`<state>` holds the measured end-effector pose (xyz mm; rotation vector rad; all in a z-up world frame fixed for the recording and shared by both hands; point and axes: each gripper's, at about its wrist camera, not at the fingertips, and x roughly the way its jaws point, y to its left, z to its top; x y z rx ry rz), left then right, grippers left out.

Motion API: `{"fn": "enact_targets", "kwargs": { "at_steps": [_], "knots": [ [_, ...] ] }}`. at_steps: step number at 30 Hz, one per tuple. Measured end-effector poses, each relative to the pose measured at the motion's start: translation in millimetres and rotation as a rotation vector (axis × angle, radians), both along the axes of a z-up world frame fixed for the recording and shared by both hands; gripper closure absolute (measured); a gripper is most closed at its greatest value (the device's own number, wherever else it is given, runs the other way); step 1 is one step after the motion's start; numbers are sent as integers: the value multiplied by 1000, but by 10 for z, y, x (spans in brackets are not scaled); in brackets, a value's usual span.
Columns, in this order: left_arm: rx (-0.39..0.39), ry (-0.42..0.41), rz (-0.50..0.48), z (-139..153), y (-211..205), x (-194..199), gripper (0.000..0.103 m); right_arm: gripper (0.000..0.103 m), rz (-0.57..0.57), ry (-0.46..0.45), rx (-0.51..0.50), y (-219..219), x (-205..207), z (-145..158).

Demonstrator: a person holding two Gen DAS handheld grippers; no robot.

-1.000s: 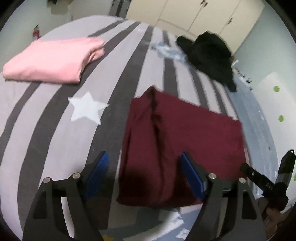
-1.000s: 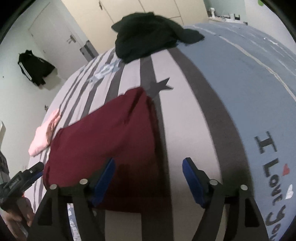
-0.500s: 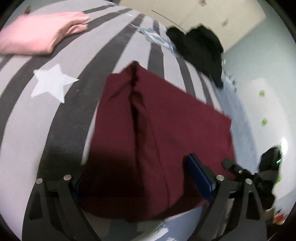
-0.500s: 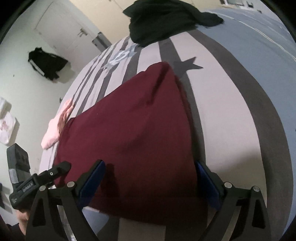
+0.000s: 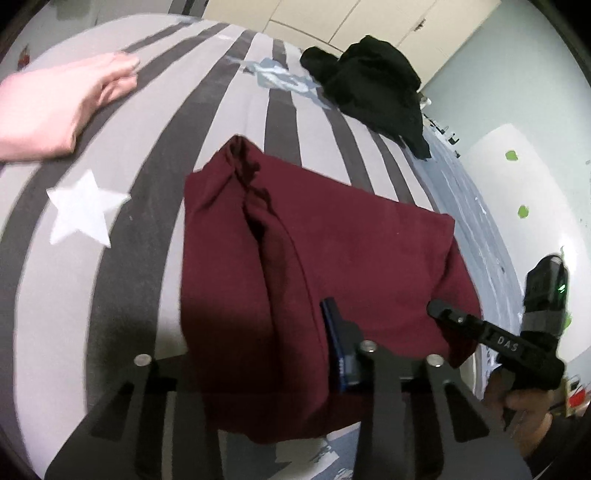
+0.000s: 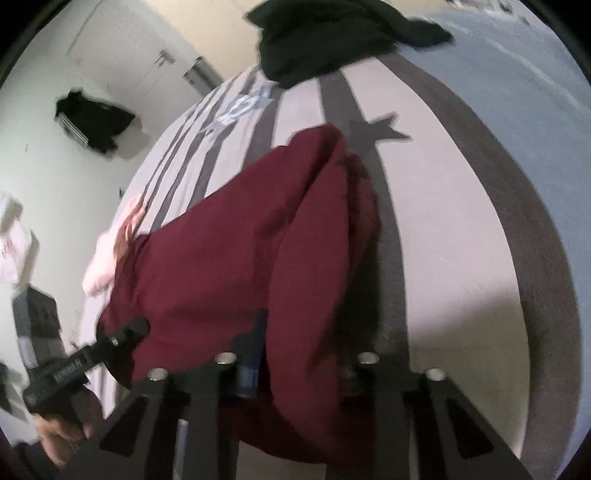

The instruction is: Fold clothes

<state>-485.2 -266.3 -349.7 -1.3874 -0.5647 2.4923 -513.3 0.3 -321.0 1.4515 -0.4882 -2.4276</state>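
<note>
Showing only in right view: black jacket (image 6: 92, 122) on wall, beyond maroon garment (image 6: 240, 266).

A grey-and-charcoal striped bedspread (image 5: 155, 155) with a white star (image 5: 83, 212) lies before cream wardrobe doors (image 5: 332, 18) and a pale green wall (image 5: 498, 85).

A folded garment (image 5: 332, 266) is spread on the bed (image 5: 122, 229), its near edge bunched in the left claw (image 5: 258, 354) and right claw (image 6: 299, 354). A second folded garment (image 5: 48, 110) lies far left, and a heaped garment (image 5: 376, 85) lies beyond, toward the cupboards (image 5: 332, 18).
</note>
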Motion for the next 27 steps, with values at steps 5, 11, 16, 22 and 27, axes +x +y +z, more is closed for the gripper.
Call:
{"fn": "enact_targets", "kwargs": {
  "at_steps": [5, 11, 16, 22, 27],
  "knots": [
    [-7, 76, 30, 417, -359, 39, 81, 85, 6, 55, 38, -237, 77, 361],
    [-51, 178, 61, 1044, -1171, -101, 82, 85, 46, 146, 11, -802, -37, 907],
    [-129, 230, 103, 1461, -2025, -398, 82, 85, 99, 217, -30, -1596, -472, 1256],
    [-244, 229, 149, 1464, -3074, -810, 82, 85, 155, 260, -56, -2777, -1160, 1274],
    [-299, 170, 144, 1041, -3593, -1027, 82, 85, 191, 225, -21, -3527, -1373, 903]
  ]
}}
